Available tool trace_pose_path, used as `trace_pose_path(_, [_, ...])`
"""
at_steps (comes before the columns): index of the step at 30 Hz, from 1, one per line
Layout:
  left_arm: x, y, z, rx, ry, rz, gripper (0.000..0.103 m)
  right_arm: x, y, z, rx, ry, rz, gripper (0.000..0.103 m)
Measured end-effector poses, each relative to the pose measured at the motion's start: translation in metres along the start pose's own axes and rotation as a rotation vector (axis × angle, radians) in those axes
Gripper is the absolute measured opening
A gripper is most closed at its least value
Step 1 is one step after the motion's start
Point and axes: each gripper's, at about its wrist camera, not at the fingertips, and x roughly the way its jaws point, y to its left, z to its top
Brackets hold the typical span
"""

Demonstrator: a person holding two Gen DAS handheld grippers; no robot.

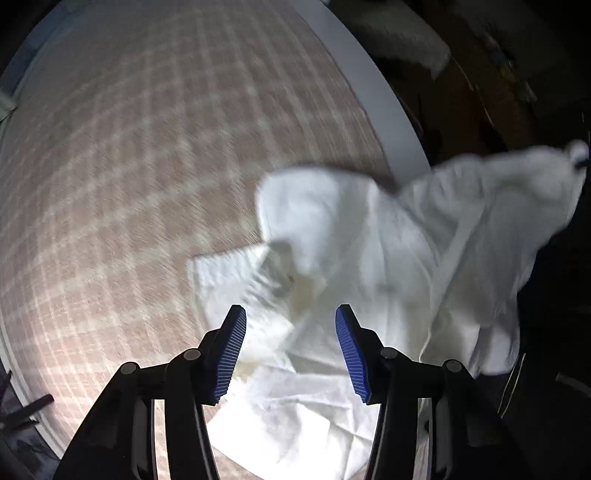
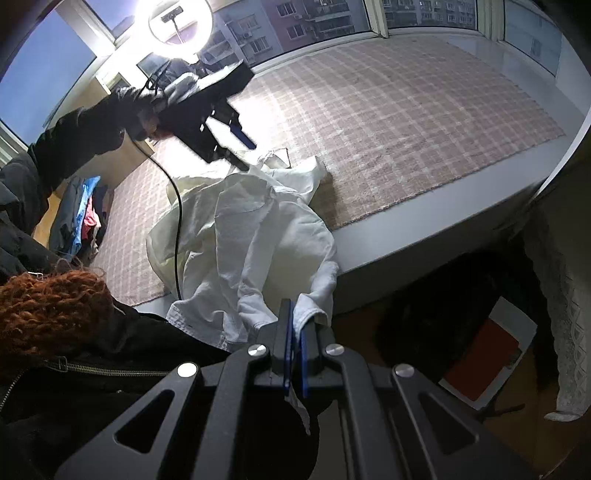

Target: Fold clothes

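Observation:
A crumpled white shirt lies at the near edge of a table covered with a pink checked cloth, and part of it hangs over the white table edge. My left gripper points down over the shirt, its blue pads apart with nothing pinched between them. In the right wrist view the shirt trails off the table toward my right gripper, which is shut on a hem or cuff of it. The left gripper shows there too, above the shirt's far side.
A pile of coloured clothes lies at the table's left end. A black cable runs across the shirt. A ring light stands by the windows. A person's dark jacket fills the lower left. An orange and white box sits on the floor.

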Motion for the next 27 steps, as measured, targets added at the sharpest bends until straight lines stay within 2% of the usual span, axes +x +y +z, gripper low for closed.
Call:
trace_pose_path(2, [0.005,-0.004,-0.003,0.013,0.023,-0.007,0.038,0.001,-0.002,0.002,-0.001,-0.002,0.002,0.003])
trace_pose_path(5, [0.01,0.0,-0.005,-0.017,0.047,0.023,0.012,0.002,-0.002,0.006,-0.012,-0.001,0.007,0.003])
trace_pose_path(7, [0.001,0.0,-0.009,-0.035,0.026,0.036,0.006,0.002,-0.001,0.009,-0.028,0.0,0.009,0.003])
trace_pose_path(11, [-0.033,-0.014,-0.025,-0.035,-0.047,0.091,0.005,-0.003,-0.003,0.013,-0.046,-0.006,-0.005,0.003])
trace_pose_path(13, [-0.055,-0.022,-0.036,-0.065,-0.099,0.149,0.005,-0.006,-0.004,0.015,-0.052,-0.015,-0.007,0.003])
trace_pose_path(16, [-0.086,-0.037,-0.053,-0.118,-0.184,0.193,0.005,-0.012,0.001,0.02,-0.079,-0.034,0.001,0.003])
trace_pose_path(18, [-0.102,-0.05,-0.064,-0.107,-0.236,0.222,0.005,-0.015,0.006,0.023,-0.099,-0.042,0.005,0.004])
trace_pose_path(20, [-0.114,-0.056,-0.072,-0.125,-0.29,0.212,0.005,-0.018,0.011,0.027,-0.123,-0.049,0.009,0.004])
trace_pose_path(23, [-0.114,-0.064,-0.077,-0.184,-0.313,0.205,0.005,-0.021,0.016,0.032,-0.145,-0.053,0.005,0.004])
trace_pose_path(27, [-0.085,-0.096,-0.087,-0.146,-0.27,0.189,0.005,-0.024,0.014,0.037,-0.155,-0.056,-0.008,0.004])
